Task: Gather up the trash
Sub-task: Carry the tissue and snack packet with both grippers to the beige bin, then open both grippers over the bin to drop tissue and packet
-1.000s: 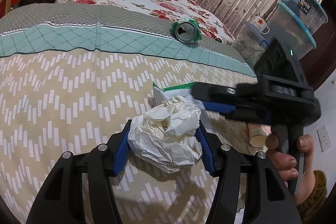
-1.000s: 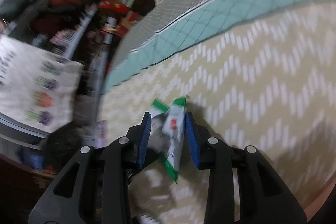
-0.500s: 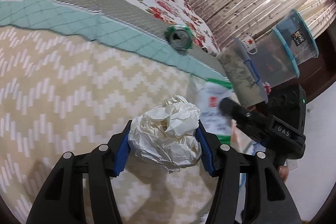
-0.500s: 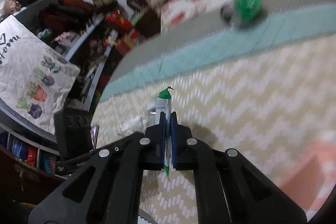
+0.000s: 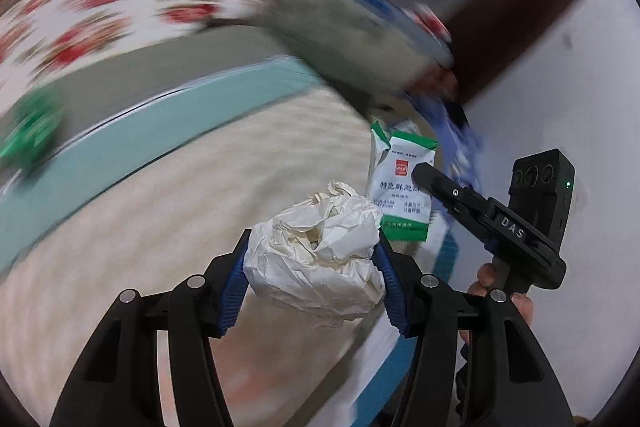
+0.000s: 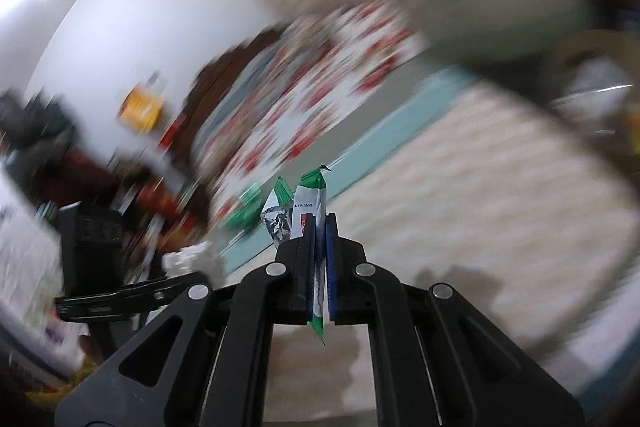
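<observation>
Crumpled paper ball (image 5: 316, 255): clamped between the blue pads of the left claw (image 5: 314, 281), above the blurred bed (image 5: 160, 227). Green-and-white wrapper (image 6: 316, 223): pinched edge-on in the fully clenched right claw (image 6: 320, 259), to the right of the paper ball.

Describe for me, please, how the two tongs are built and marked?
Both tongs, left and right, are black plastic with ridged blue pads and silver screws. The right one's body carries white letters "DAS" and a black box with a green light.
</observation>
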Tool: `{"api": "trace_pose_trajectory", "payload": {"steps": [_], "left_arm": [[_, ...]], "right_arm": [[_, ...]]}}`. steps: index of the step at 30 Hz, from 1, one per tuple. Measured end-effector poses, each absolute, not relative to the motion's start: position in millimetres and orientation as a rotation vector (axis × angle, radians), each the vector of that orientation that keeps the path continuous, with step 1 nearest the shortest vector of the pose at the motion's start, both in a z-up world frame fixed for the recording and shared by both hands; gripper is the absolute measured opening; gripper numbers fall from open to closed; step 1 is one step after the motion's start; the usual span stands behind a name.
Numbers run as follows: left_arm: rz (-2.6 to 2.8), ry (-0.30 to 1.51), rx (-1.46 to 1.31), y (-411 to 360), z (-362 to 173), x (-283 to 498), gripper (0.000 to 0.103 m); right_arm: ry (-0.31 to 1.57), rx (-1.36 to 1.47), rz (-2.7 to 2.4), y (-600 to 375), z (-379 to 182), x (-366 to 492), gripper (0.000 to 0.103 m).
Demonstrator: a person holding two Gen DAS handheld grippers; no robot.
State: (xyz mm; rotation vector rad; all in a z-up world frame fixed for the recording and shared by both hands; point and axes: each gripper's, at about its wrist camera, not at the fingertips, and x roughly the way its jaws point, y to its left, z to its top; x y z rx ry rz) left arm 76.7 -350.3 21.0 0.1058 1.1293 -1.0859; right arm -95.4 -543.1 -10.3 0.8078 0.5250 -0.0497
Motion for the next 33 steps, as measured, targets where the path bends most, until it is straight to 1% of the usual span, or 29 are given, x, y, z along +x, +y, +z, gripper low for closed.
{"api": "trace_pose_trajectory", "payload": {"steps": [1,2,6,9,12,13,15,16,17,20,23,24,25,27,28,31,33], "left_arm": [[-1.109,1.136,0.138,-380,20,76,0.054],[-1.142,1.15,0.174,-426,19,74,0.054],[-1.227,1.178,0.21,-542,12,72,0.054],[-1.276,1.186,0.231,-615,7,67,0.054],[-1.311,1.192,0.267,-681,-4,58,0.056],[-1.305,1.191,0.274,-694,-8,56,0.06],[-1.298,1.205,0.293,-723,-21,51,0.071],[-1.285,1.214,0.309,-736,-29,48,0.082],[-1.268,1.229,0.322,-745,-37,47,0.087],[-1.257,1.265,0.335,-753,-47,46,0.088],[-1.28,1.249,0.325,-748,-40,45,0.088],[-1.281,1.234,0.325,-743,-35,44,0.088],[-1.284,1.222,0.317,-734,-27,45,0.088],[-1.299,1.202,0.297,-715,-12,45,0.088],[-1.313,1.185,0.287,-700,-1,45,0.088],[-1.357,1.129,0.264,-647,28,43,0.088],[-1.364,1.07,0.268,-588,48,41,0.088]], "right_arm": [[0.497,0.822,-0.127,-575,-13,-113,0.007],[0.478,0.83,-0.19,-598,-15,-126,0.007],[0.434,0.836,-0.456,-694,-27,-170,0.007],[0.452,0.805,-0.58,-742,-35,-180,0.006],[0.49,0.768,-0.647,-769,-45,-172,0.006],[0.502,0.757,-0.664,-776,-49,-169,0.007],[0.515,0.747,-0.677,-785,-58,-165,0.008],[0.519,0.748,-0.672,-789,-64,-160,0.01],[0.519,0.757,-0.662,-793,-69,-156,0.01],[0.542,0.827,-0.633,-803,-86,-151,0.01],[0.542,0.846,-0.613,-800,-90,-147,0.012],[0.534,0.838,-0.606,-797,-89,-146,0.02],[0.526,0.828,-0.603,-795,-88,-145,0.045],[0.502,0.825,-0.609,-789,-85,-146,0.083],[0.463,0.81,-0.616,-784,-79,-149,0.082],[0.446,0.775,-0.613,-772,-62,-151,0.081],[0.381,0.754,-0.623,-759,-41,-162,0.081]]}}
